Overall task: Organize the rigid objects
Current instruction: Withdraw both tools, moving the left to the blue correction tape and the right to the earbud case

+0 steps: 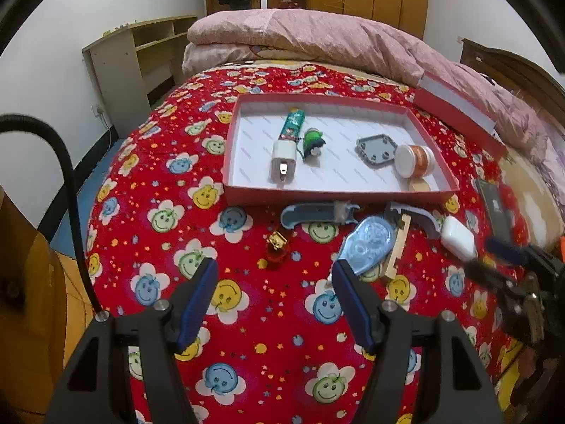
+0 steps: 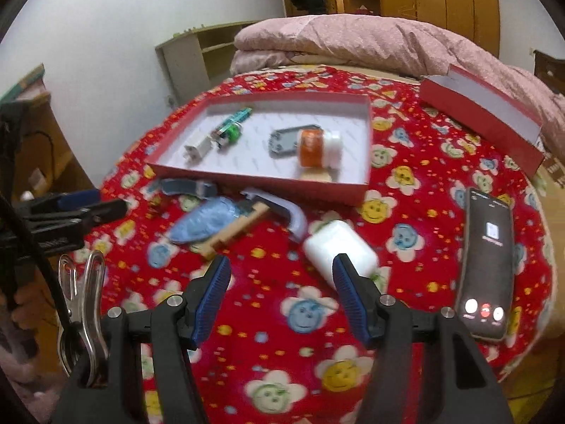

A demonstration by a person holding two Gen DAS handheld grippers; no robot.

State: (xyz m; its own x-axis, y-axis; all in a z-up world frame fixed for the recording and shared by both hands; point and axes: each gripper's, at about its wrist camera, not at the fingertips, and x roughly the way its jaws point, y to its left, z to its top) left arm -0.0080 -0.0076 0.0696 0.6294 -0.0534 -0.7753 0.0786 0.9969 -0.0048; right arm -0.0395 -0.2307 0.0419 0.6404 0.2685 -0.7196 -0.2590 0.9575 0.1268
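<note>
A red box (image 1: 335, 196) (image 2: 247, 176) on the bed holds a white charger (image 1: 282, 160), a green tube (image 1: 292, 123), a green figure (image 1: 312, 143), a grey plate (image 1: 376, 150) and an orange jar (image 1: 415, 160) (image 2: 317, 146). In front of it lie a blue-grey handle (image 1: 314, 213), a small gold-red charm (image 1: 277, 247), a blue tape dispenser (image 1: 370, 243) (image 2: 204, 224), a wooden piece (image 1: 397, 247) and a white earbud case (image 1: 457, 238) (image 2: 339, 247). My left gripper (image 1: 273, 275) is open and empty above the charm. My right gripper (image 2: 280, 275) is open and empty, its right finger just before the earbud case.
A phone (image 2: 489, 265) with a lit screen lies at the right. The red box lid (image 2: 483, 113) leans against the pink quilt (image 1: 317, 39) at the back right. A wooden shelf (image 1: 137, 56) stands left of the bed. A metal clip (image 2: 84, 300) hangs beside my right gripper.
</note>
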